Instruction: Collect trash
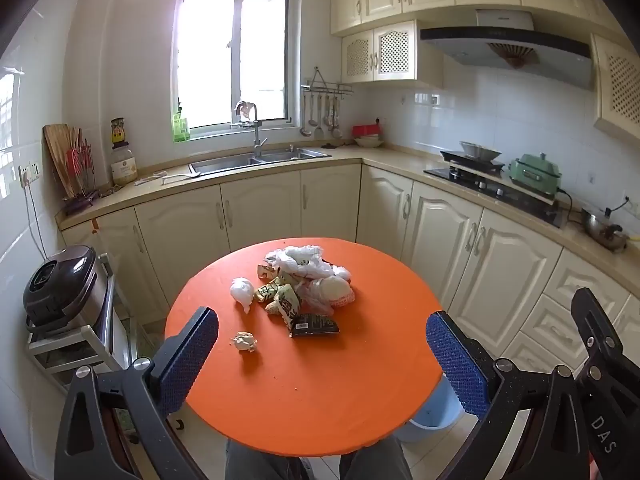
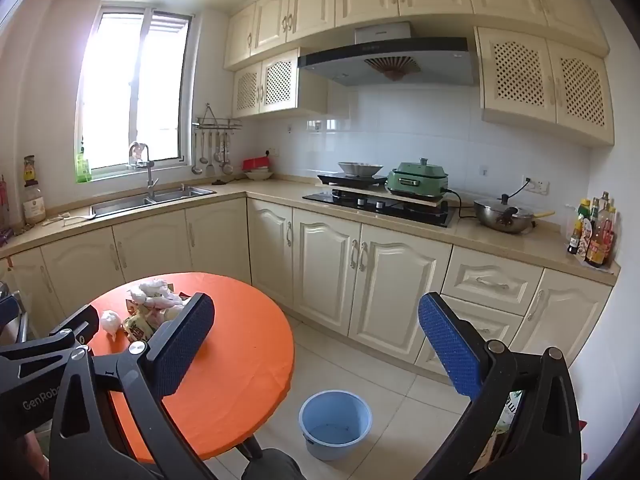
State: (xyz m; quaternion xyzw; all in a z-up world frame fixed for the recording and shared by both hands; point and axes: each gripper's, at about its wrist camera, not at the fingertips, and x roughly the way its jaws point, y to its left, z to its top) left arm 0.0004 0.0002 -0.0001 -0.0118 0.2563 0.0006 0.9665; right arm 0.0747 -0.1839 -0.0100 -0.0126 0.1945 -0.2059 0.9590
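Trash (image 1: 300,292) is heaped toward the far side of the round orange counter (image 1: 320,400): crumpled white bags, snack wrappers and a black packet (image 1: 315,325), with a paper wad (image 1: 244,341) lying apart nearer the camera. Both the left gripper (image 1: 320,352) and the right gripper (image 2: 316,344) are held spread wide with nothing between their blue pads, above the counter's near edge. A light blue bucket (image 2: 335,424) is seen on the tiled floor just beside the counter.
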